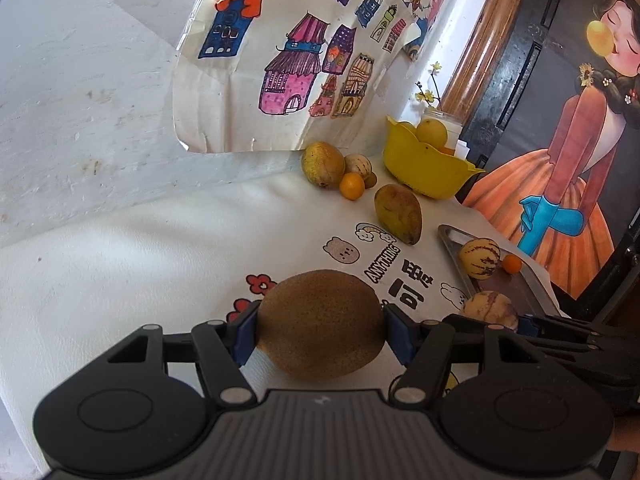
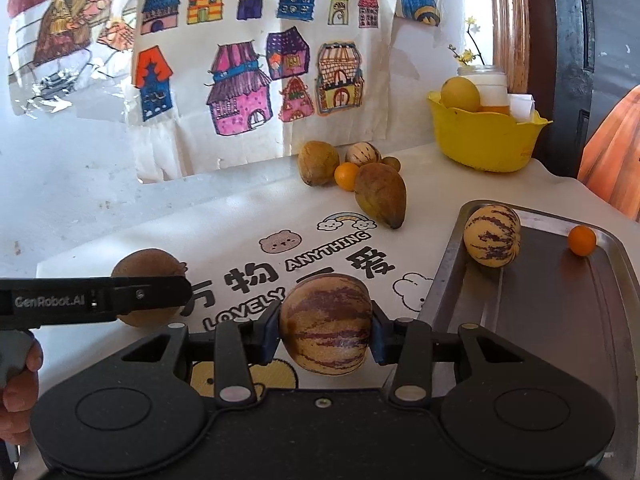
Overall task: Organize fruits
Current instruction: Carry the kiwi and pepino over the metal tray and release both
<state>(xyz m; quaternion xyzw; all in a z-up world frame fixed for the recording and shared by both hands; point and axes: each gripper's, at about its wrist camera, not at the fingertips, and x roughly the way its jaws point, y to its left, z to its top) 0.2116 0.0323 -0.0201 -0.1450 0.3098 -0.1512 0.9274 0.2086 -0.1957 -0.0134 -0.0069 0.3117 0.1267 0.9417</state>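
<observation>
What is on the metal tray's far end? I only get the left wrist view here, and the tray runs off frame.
Observer: In the right wrist view the tray holds one striped melon and one small orange fruit, set apart; the rest is bare.
Operator: What is the right tool holding?
Observer: The right tool is shut on a second striped melon, beside the tray's left rim, not over it.
Operator: Any lettering below ANYTHING?
Observer: Yes, the cloth reads LOVELY there.
</observation>
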